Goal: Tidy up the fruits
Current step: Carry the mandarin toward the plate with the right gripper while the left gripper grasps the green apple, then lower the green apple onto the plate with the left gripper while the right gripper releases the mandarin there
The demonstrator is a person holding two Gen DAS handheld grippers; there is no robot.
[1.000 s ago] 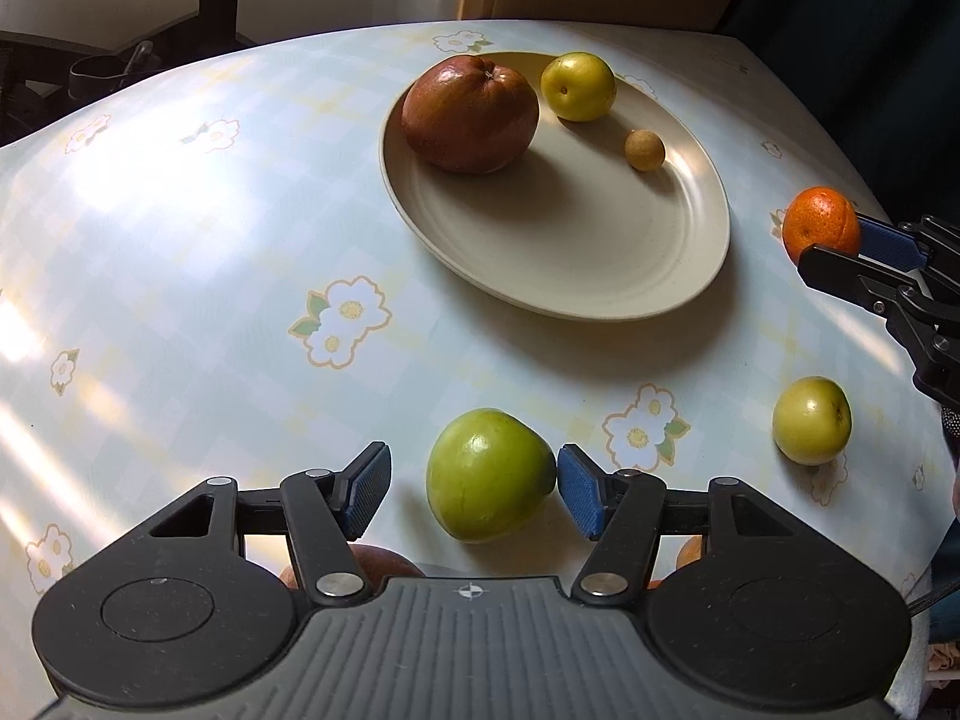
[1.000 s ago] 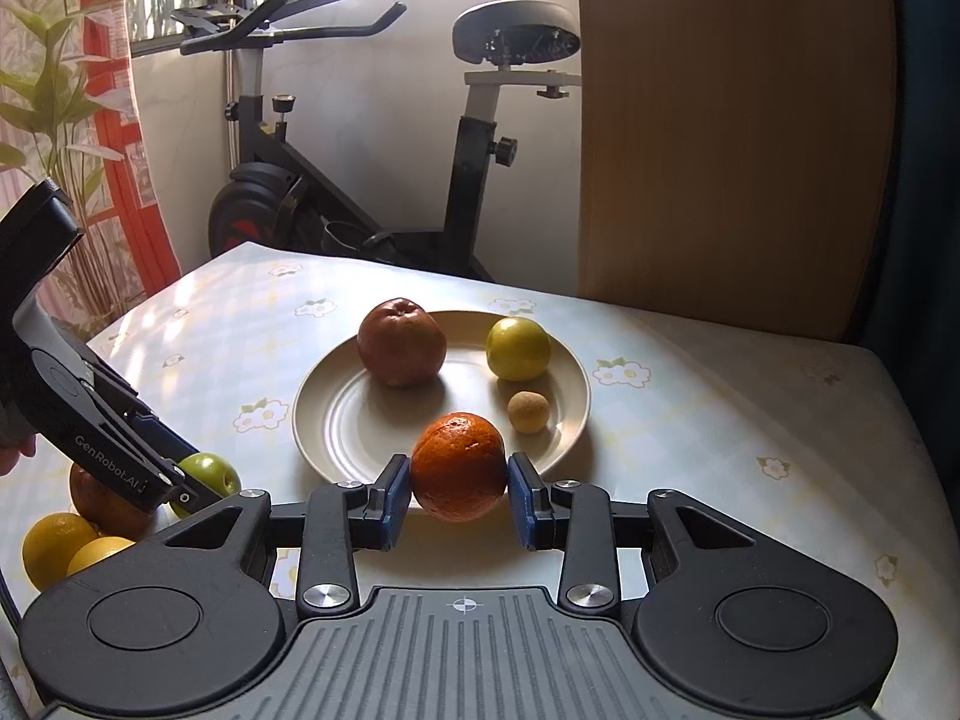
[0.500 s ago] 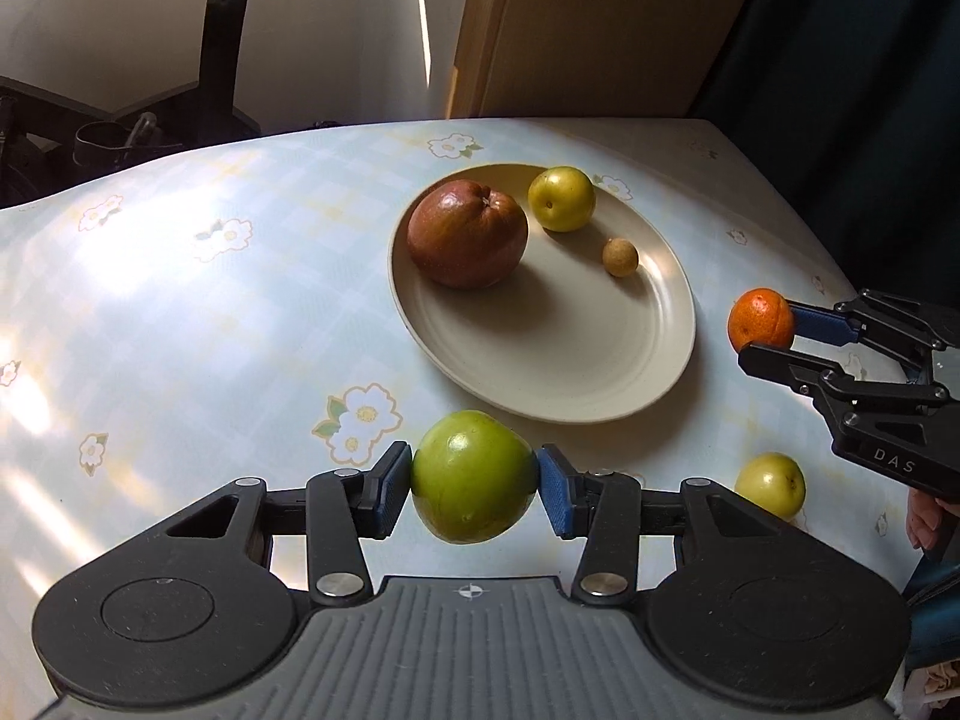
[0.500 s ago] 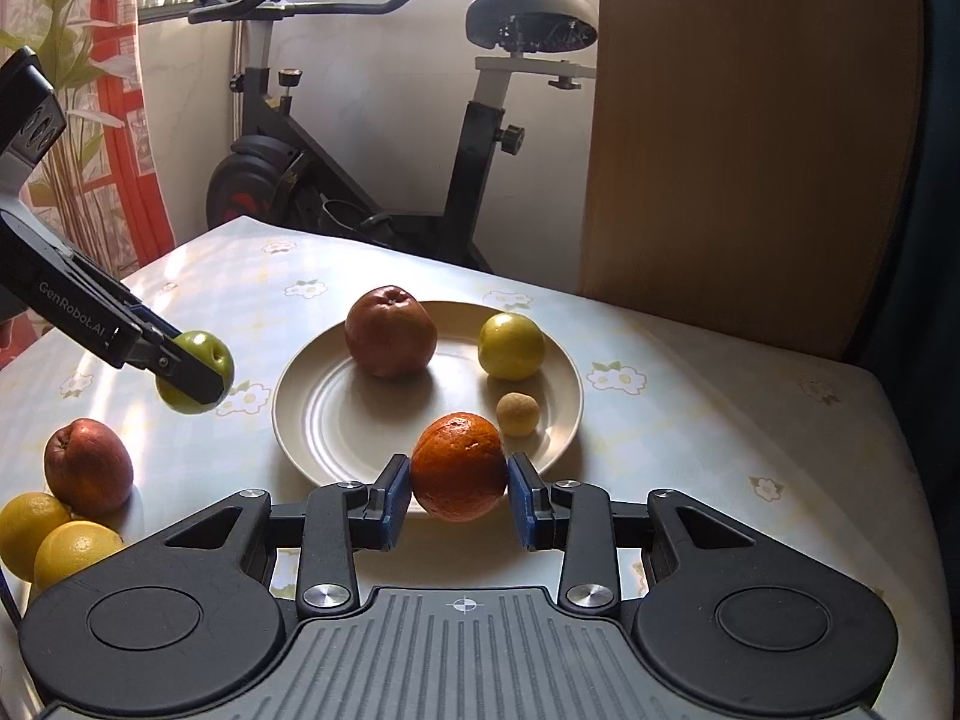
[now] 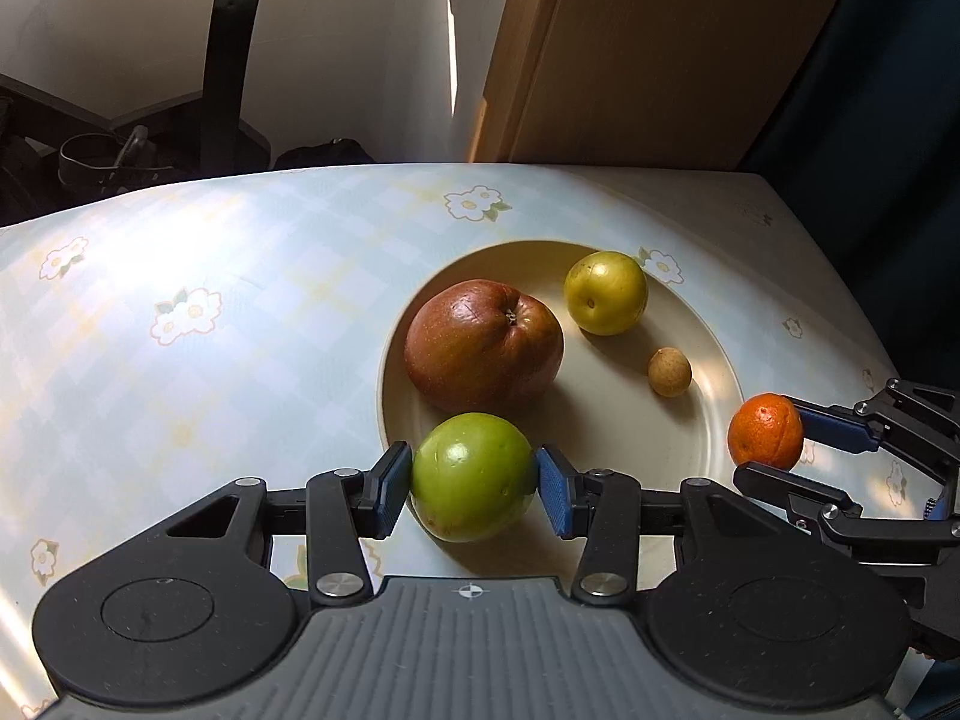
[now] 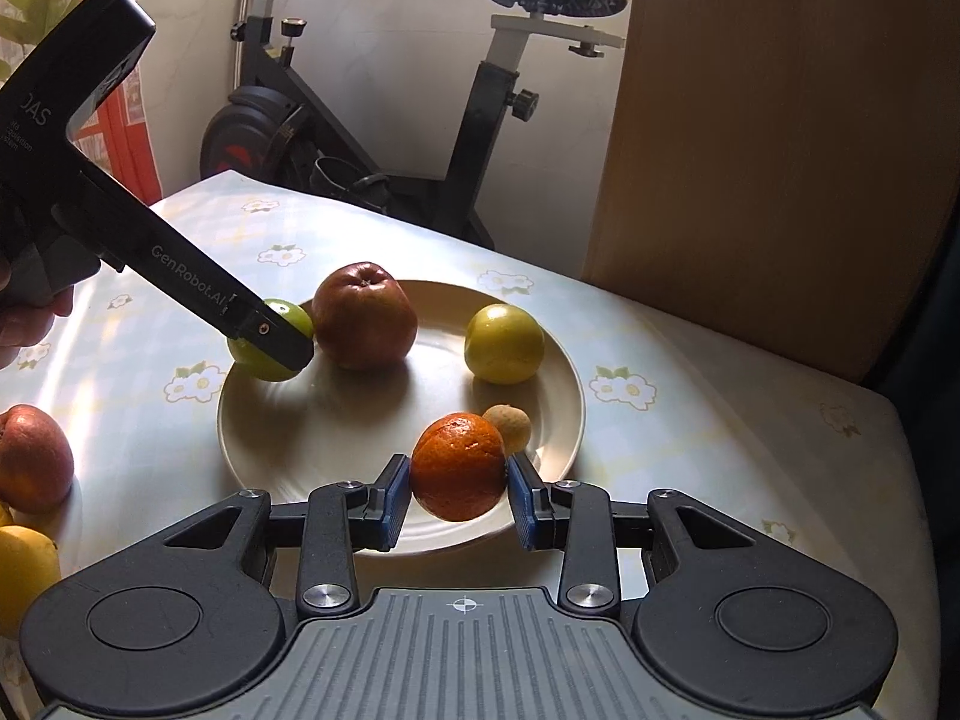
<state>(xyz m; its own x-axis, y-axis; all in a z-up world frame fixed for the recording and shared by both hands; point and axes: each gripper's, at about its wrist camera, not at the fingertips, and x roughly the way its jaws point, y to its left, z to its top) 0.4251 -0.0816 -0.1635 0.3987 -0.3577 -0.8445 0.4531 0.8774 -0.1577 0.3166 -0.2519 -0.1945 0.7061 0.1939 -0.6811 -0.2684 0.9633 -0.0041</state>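
Note:
My left gripper (image 5: pixel 474 492) is shut on a green apple (image 5: pixel 473 476) and holds it over the near rim of the cream plate (image 5: pixel 708 420). The plate holds a large red apple (image 5: pixel 483 343), a yellow-green fruit (image 5: pixel 606 292) and a small brown longan (image 5: pixel 669 371). My right gripper (image 6: pixel 459 501) is shut on an orange mandarin (image 6: pixel 459 465) above the plate's near rim (image 6: pixel 252 456). It also shows in the left wrist view (image 5: pixel 774 441) at the plate's right edge. The left gripper also shows in the right wrist view (image 6: pixel 270 339) at the plate's left edge.
A red apple (image 6: pixel 33 459) and a yellow fruit (image 6: pixel 24 570) lie on the flowered tablecloth (image 5: pixel 180 360) left of the plate. An exercise bike (image 6: pixel 480 120) stands behind the table. A wooden panel (image 6: pixel 780 150) stands at the far right corner.
My left gripper closed on the green apple, lifted it and carried it forward to the plate's rim. My right gripper moved the mandarin forward over the plate's near edge.

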